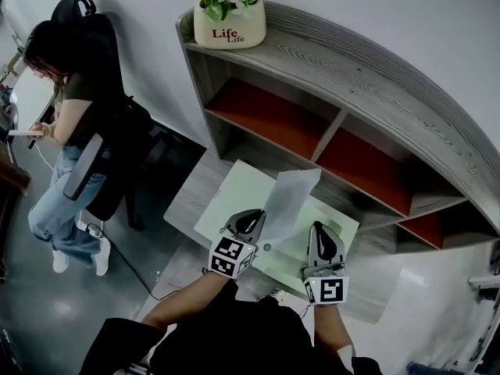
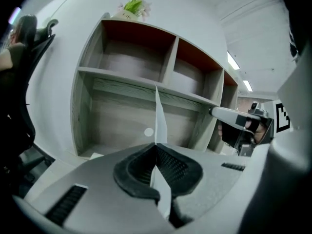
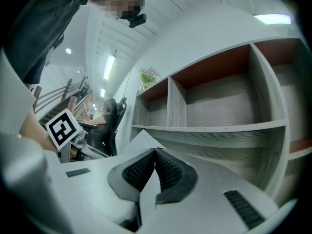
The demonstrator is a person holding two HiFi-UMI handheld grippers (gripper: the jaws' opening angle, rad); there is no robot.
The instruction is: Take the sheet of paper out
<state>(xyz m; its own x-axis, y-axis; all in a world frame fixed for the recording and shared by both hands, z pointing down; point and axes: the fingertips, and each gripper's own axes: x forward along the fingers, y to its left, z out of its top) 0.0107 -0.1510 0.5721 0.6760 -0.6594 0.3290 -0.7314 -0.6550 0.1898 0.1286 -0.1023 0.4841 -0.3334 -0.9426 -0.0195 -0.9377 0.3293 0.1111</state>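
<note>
Left gripper (image 1: pixel 251 216) and right gripper (image 1: pixel 321 228) fingers pinch the sheet of paper (image 1: pixel 291 196); its pinched edge hidden.

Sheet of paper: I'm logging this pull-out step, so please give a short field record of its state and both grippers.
paper: sheet of paper, held up over the pale green folder
left gripper: shut on the sheet's lower part
right gripper: shut on the folder's edge
fully out: cannot tell
behind: grey shelf unit, flower pot on top
</note>
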